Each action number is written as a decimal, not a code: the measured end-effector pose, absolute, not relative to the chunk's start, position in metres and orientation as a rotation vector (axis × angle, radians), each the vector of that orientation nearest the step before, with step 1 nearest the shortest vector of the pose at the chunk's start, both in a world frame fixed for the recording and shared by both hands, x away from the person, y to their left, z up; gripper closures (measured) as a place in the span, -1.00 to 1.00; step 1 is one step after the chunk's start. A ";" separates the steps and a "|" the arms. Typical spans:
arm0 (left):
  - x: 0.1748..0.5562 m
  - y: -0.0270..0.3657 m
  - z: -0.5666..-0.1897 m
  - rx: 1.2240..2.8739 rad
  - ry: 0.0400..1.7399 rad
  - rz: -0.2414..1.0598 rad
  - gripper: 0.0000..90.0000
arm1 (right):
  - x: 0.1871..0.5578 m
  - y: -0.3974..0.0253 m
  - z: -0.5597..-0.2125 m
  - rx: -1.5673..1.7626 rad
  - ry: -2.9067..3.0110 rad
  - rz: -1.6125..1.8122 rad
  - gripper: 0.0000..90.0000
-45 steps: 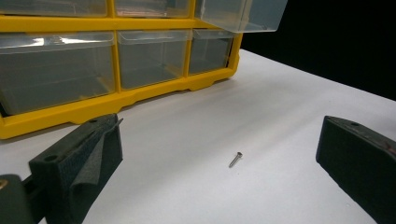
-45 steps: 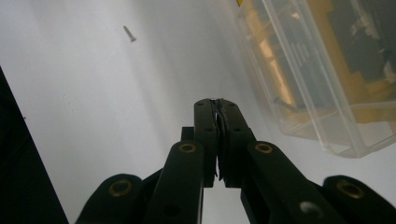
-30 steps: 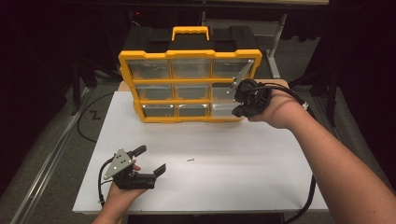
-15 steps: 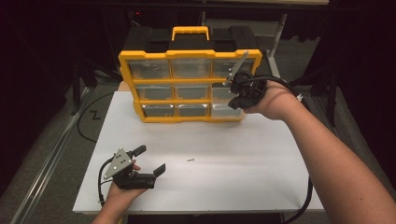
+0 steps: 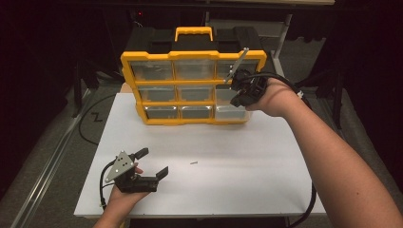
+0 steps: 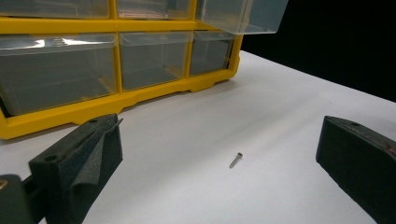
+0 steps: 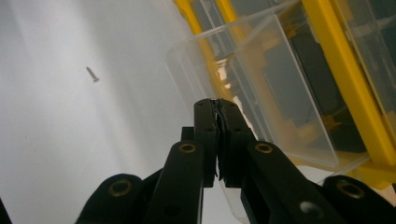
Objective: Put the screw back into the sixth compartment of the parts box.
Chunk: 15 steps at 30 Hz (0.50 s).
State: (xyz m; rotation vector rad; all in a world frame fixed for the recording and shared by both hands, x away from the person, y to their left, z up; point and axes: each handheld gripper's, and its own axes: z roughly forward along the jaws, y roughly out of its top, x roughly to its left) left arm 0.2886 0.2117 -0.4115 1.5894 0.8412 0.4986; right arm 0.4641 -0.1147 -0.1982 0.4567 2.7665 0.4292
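Item 1. Organizer (image 5: 192, 90): yellow frame, nine clear drawers in three rows, black carry case behind; stands upright at the far edge of the white tabletop (image 5: 247, 156).

Item 2. Drawer (image 7: 261, 88): clear plastic, middle row at the organizer's right end, pulled part-way out of its bay. In the left gripper view it juts forward above the bottom row (image 6: 240, 16). Appears empty, though its floor is hard to read.

Item 3. Right gripper (image 5: 242, 92): held at the open drawer's front. In the right gripper view its jaws stand pressed together with the drawer's front edge at their tips; whether they pinch that wall or merely lie against it cannot be told.

Item 4. Left gripper (image 5: 149, 164): rests low at the near left of the tabletop, jaws spread wide, holding nothing.

Item 5. Screw (image 6: 236, 160): small, metal, lying loose on the tabletop between the spread jaws as the left gripper view sees it, well apart from the organizer.

Step in hand, as judged: opening the drawer to receive the screw. Next move likely calls for the left gripper to close squarely on the screw, a thin flat-lying piece that may skid away.
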 end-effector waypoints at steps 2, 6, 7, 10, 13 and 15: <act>0.288 0.212 -0.411 1.590 0.840 0.499 -0.98 | 0.467 -0.114 -0.198 0.459 2.767 0.429 0.99; 0.289 0.212 -0.412 1.590 0.842 0.499 -0.98 | 0.472 -0.113 -0.199 0.470 2.759 0.418 0.99; 0.289 0.212 -0.412 1.590 0.842 0.499 -0.98 | 0.472 -0.113 -0.199 0.470 2.759 0.418 0.99; 0.289 0.212 -0.412 1.589 0.842 0.499 -0.98 | 0.476 -0.114 -0.199 0.492 2.753 0.418 0.99; 0.289 0.212 -0.412 1.588 0.843 0.500 -0.98 | 0.478 -0.115 -0.200 0.501 2.751 0.413 0.99; 0.289 0.212 -0.412 1.587 0.843 0.499 -0.98 | 0.478 -0.115 -0.201 0.493 2.753 0.413 0.99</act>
